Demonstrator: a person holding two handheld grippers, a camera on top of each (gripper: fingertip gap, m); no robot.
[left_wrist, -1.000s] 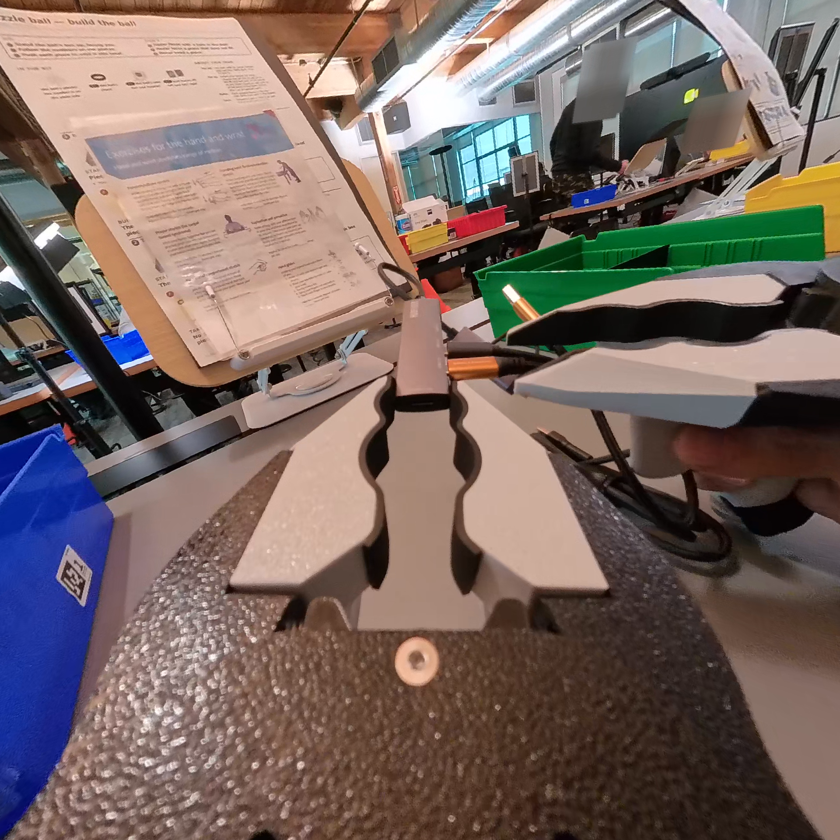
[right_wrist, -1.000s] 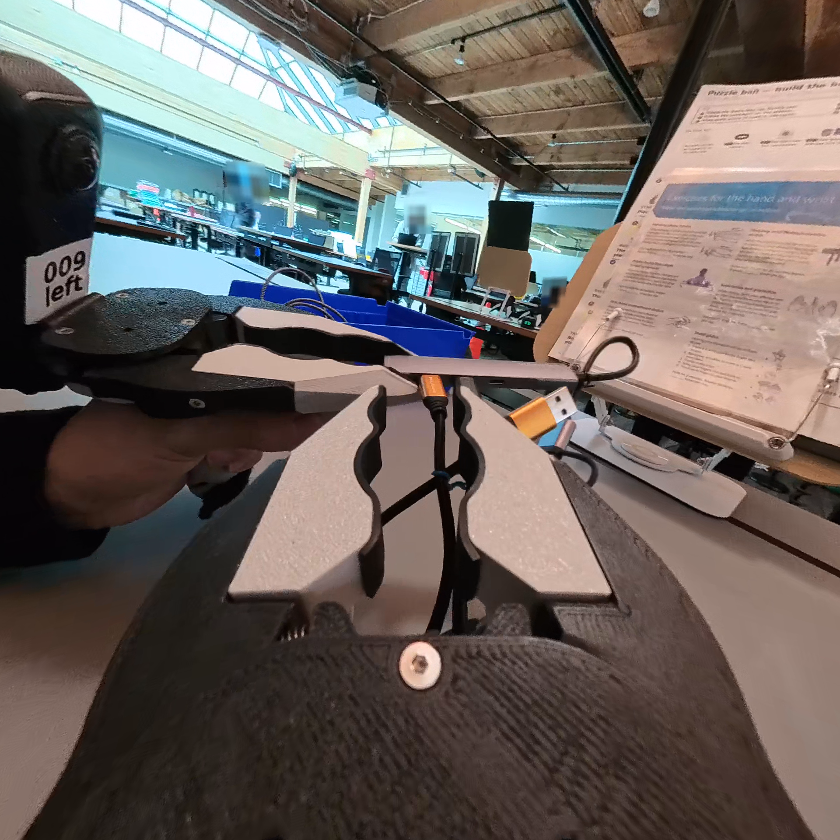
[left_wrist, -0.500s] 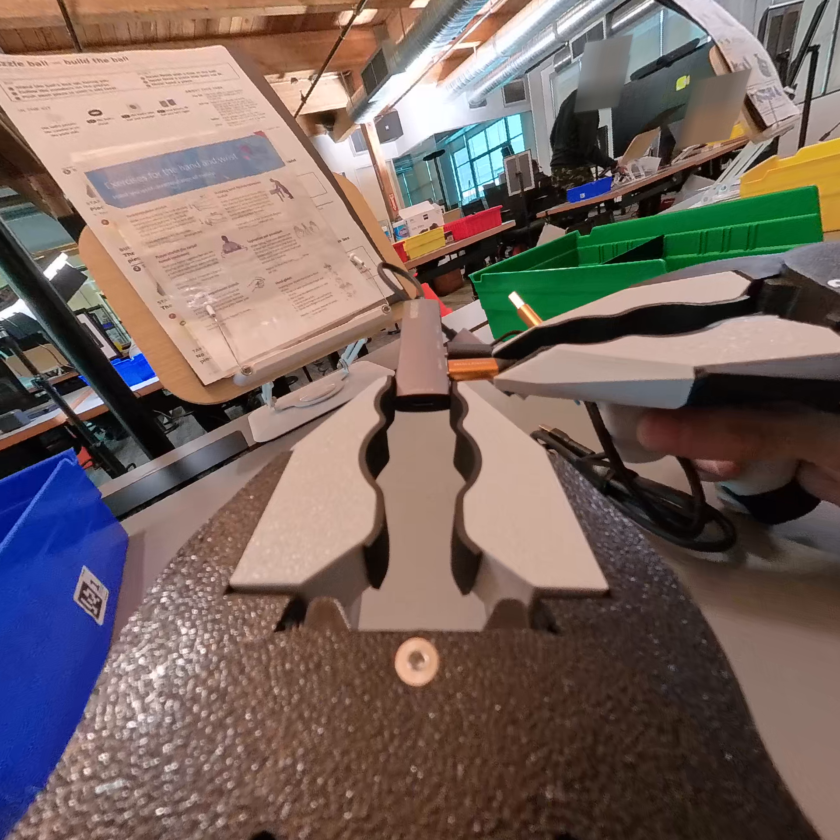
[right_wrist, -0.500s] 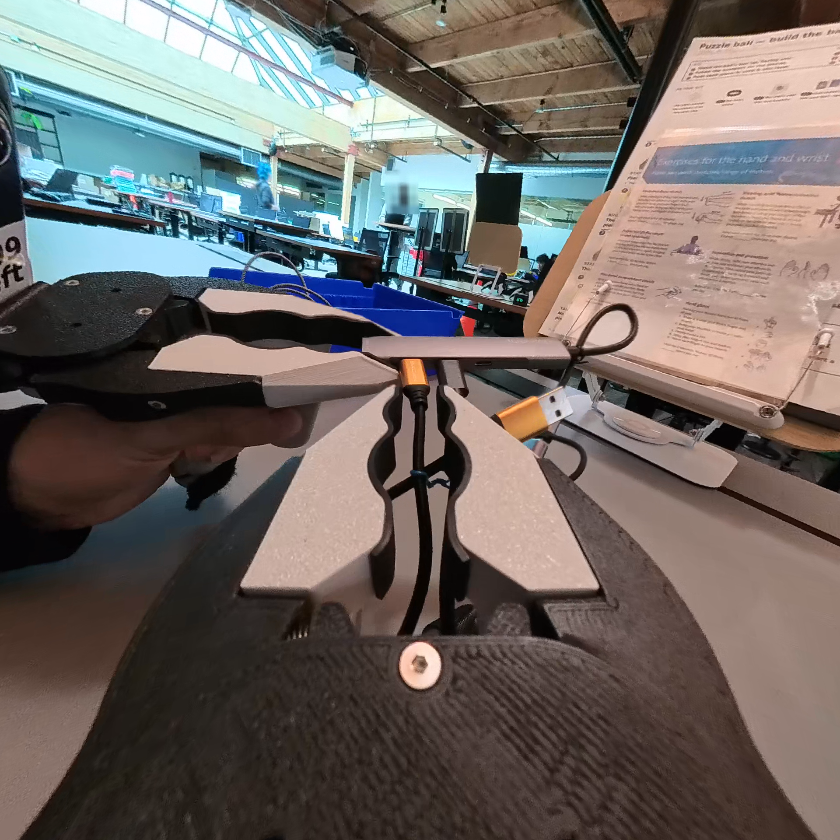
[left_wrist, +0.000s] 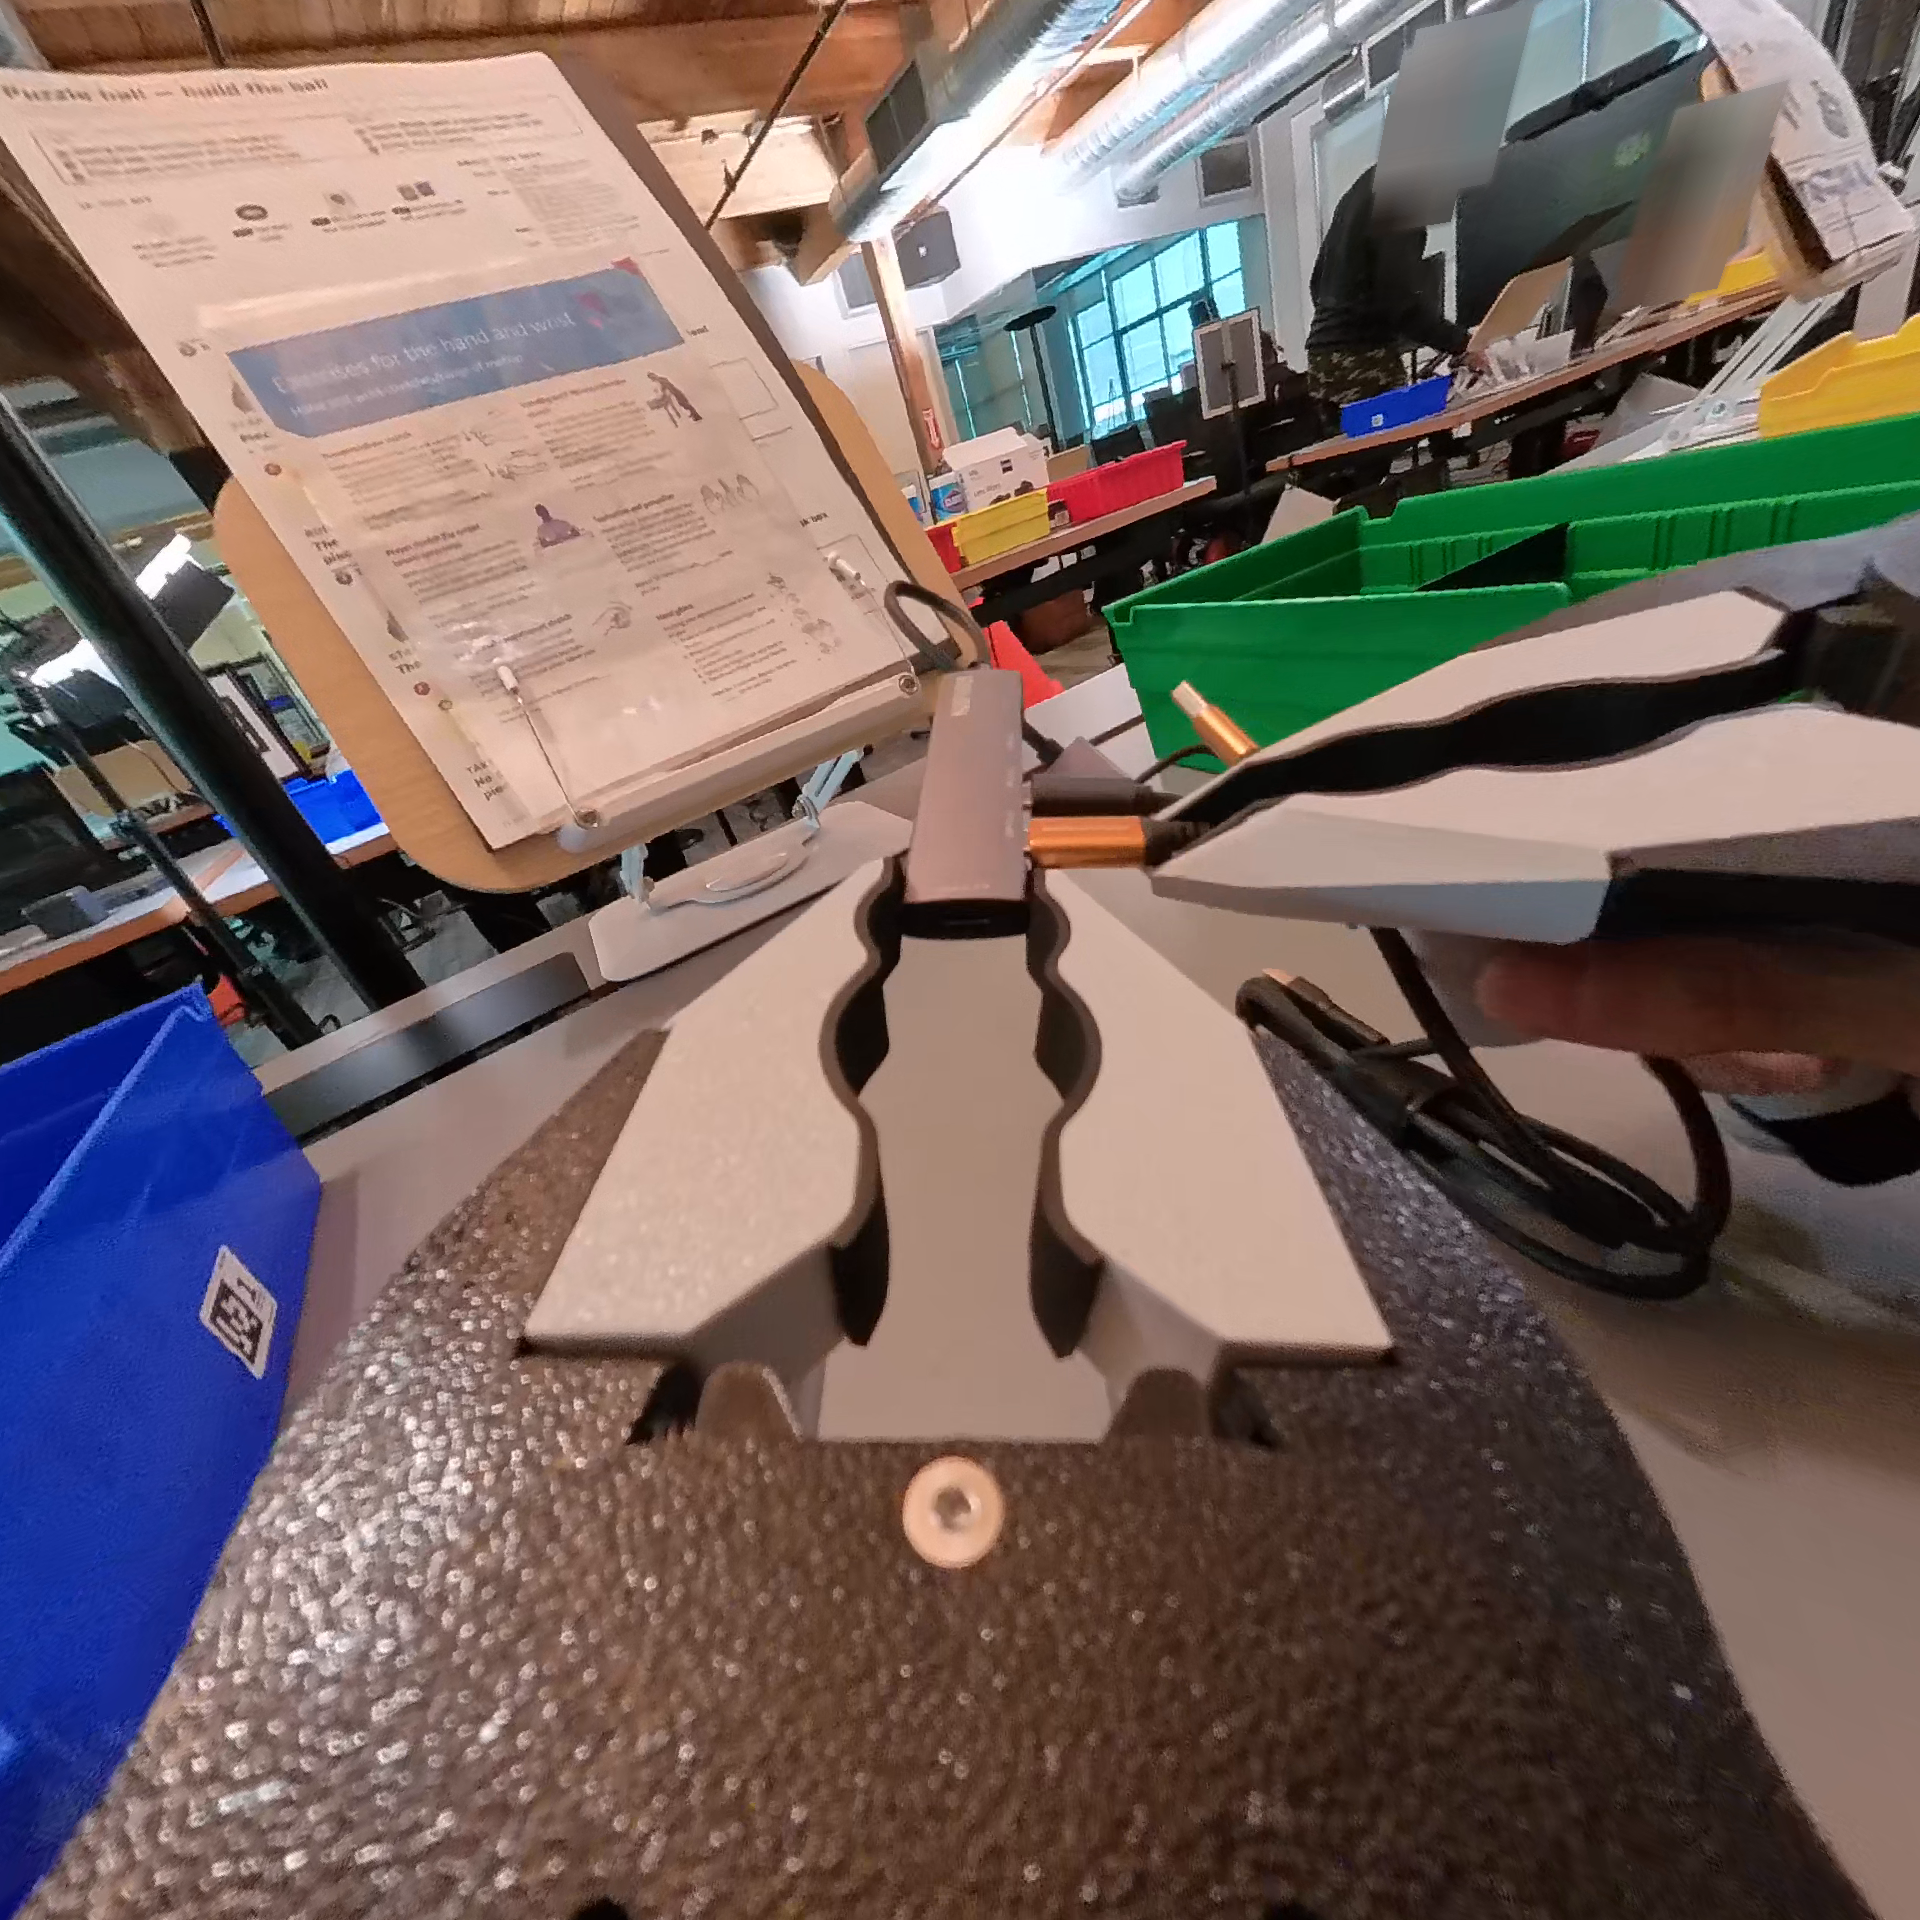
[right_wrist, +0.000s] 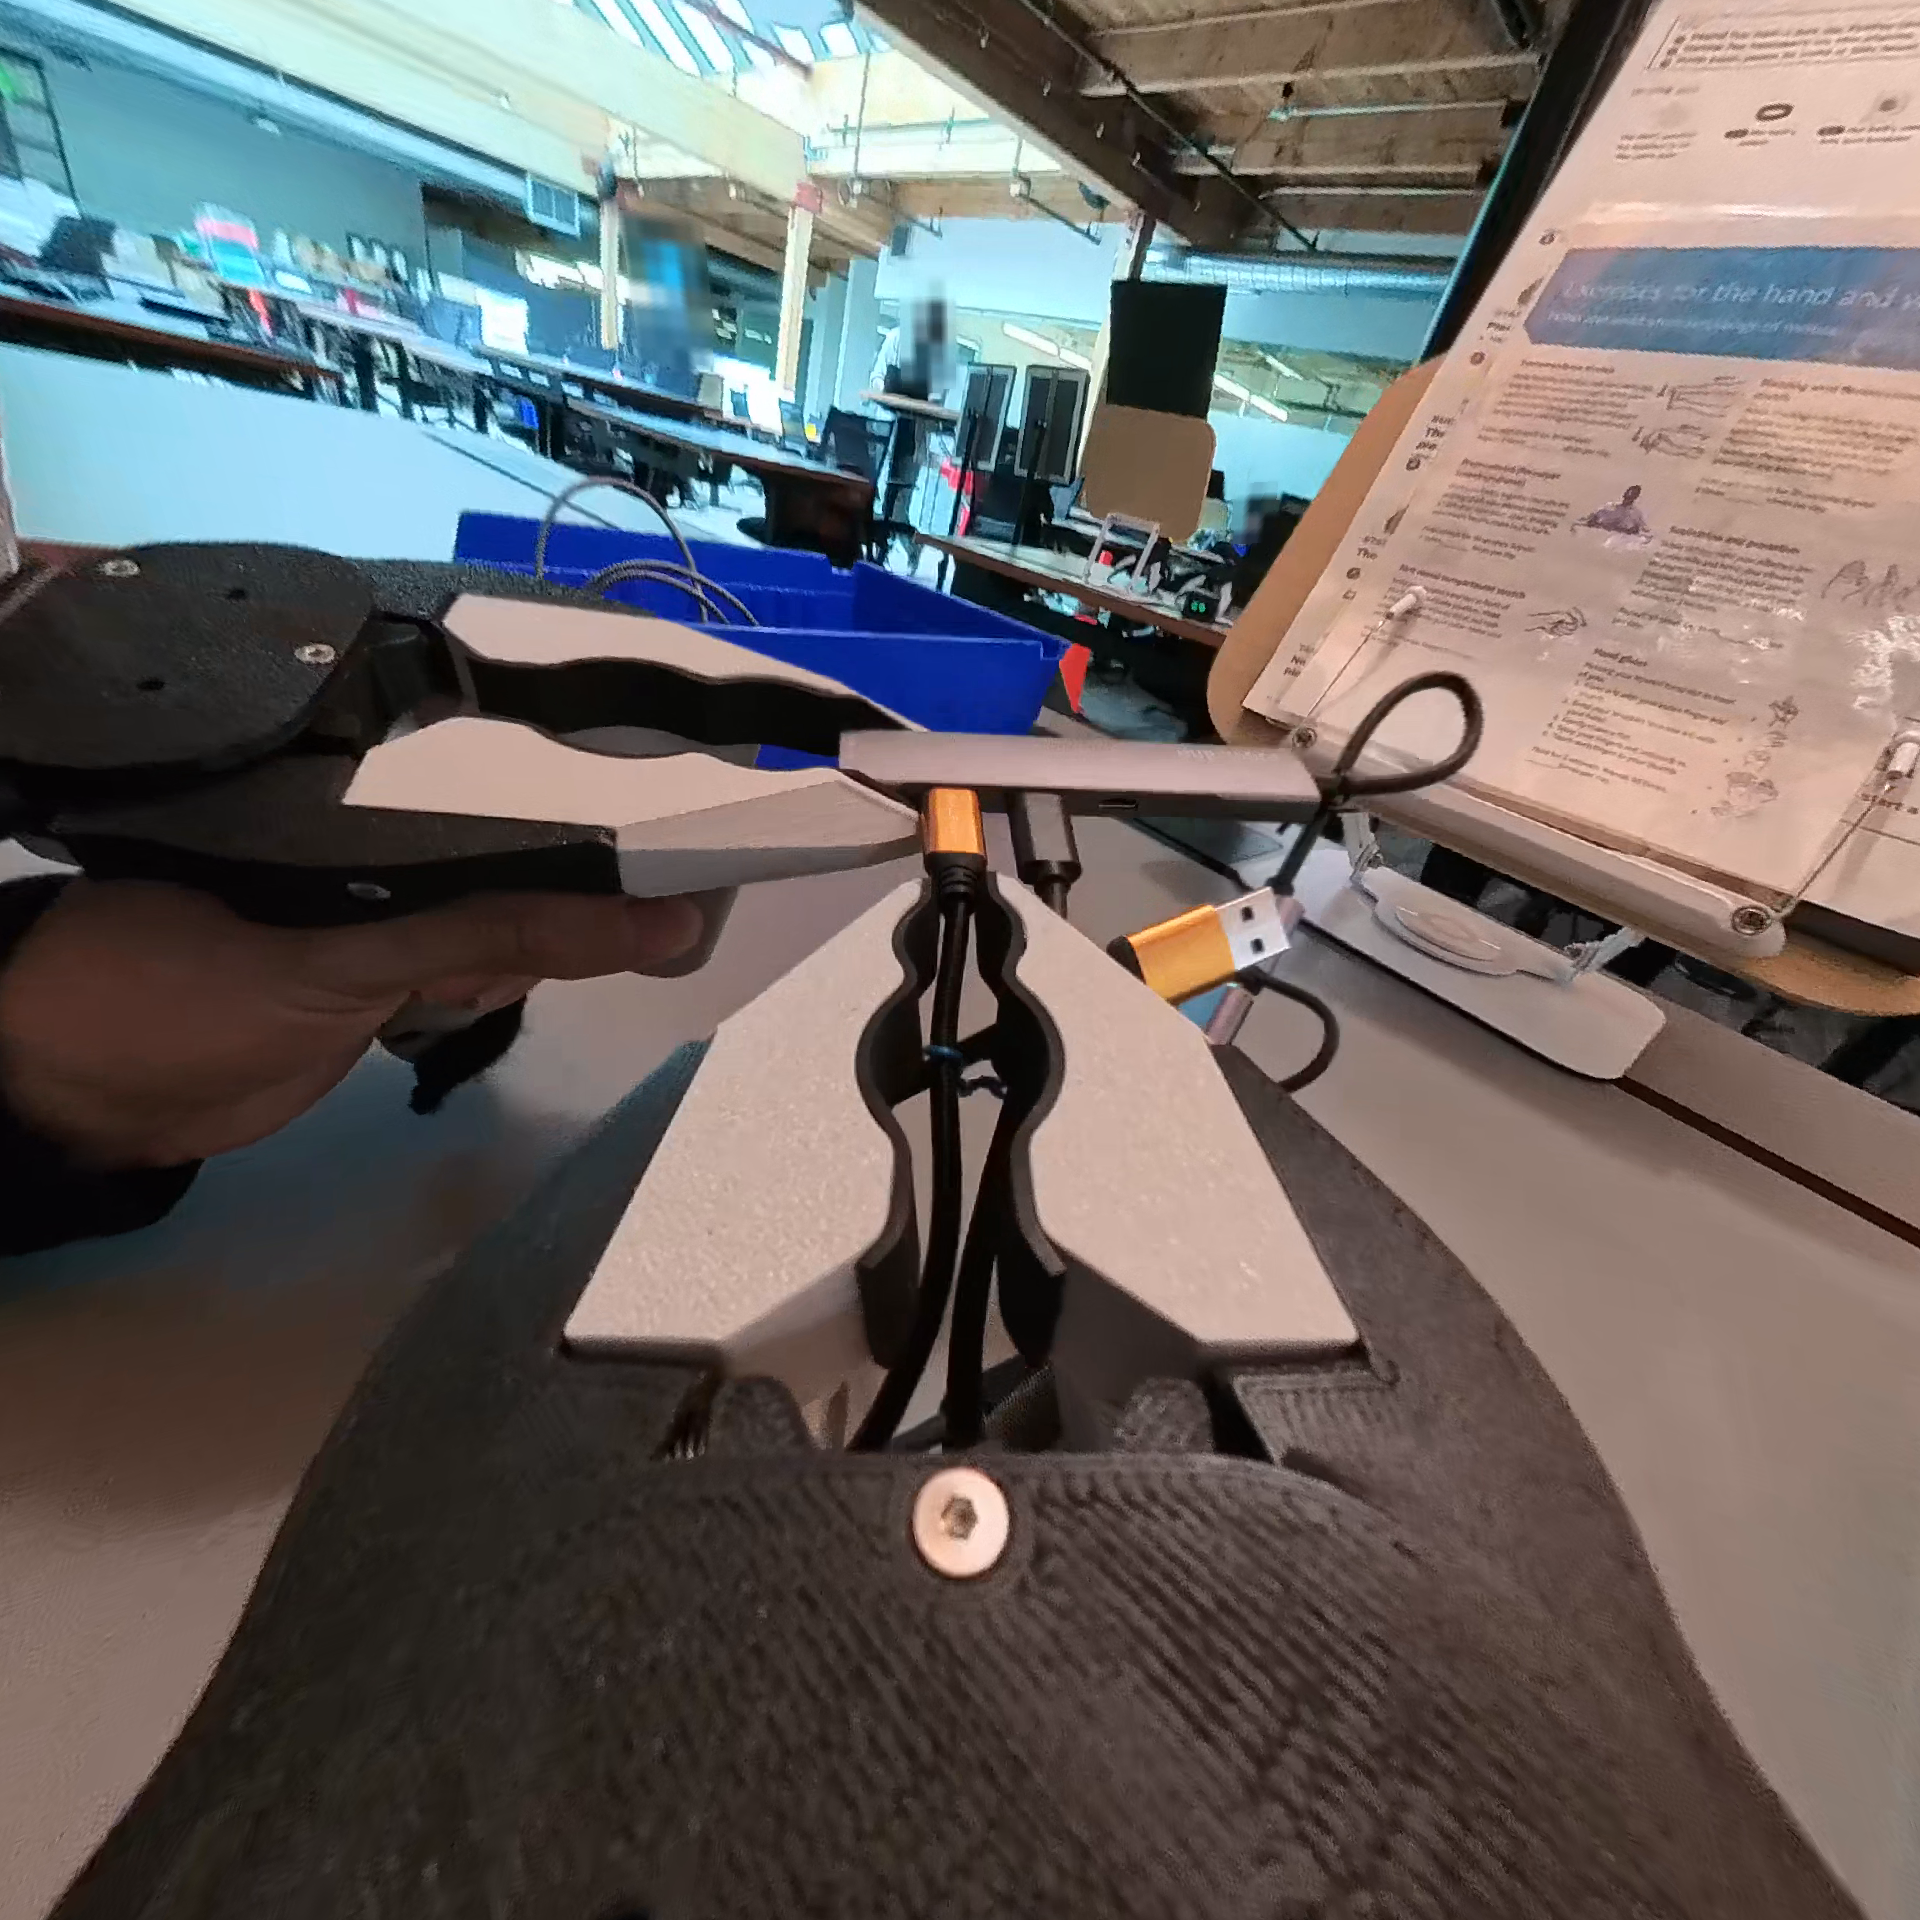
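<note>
My left gripper (left_wrist: 961, 891) is shut on the near end of a slim grey USB hub (left_wrist: 971, 774), which it holds level above the grey table (left_wrist: 1714, 1475). My right gripper (right_wrist: 954, 896) is shut on a black cable just behind its orange plug (right_wrist: 951, 823). The plug sits against the hub's (right_wrist: 1081, 774) side port. In the left wrist view the right gripper (left_wrist: 1174, 847) reaches in from the right with the orange plug (left_wrist: 1086, 842) at the hub. A dark plug (right_wrist: 1044, 844) sits in the port beside it. A loose orange USB plug (right_wrist: 1195, 951) hangs nearby.
A document stand (left_wrist: 468, 416) with printed sheets stands close behind the hub. A blue bin (left_wrist: 114, 1299) is at the left and a green bin (left_wrist: 1351, 623) at the back right. Coiled black cable (left_wrist: 1507, 1153) lies on the table under the right gripper. My two grippers' fingertips are within a few centimetres of each other.
The orange plug has moved closer against the hub's side. The right gripper's tips have slid back from the plug onto the cable. Both grippers have shifted slightly.
</note>
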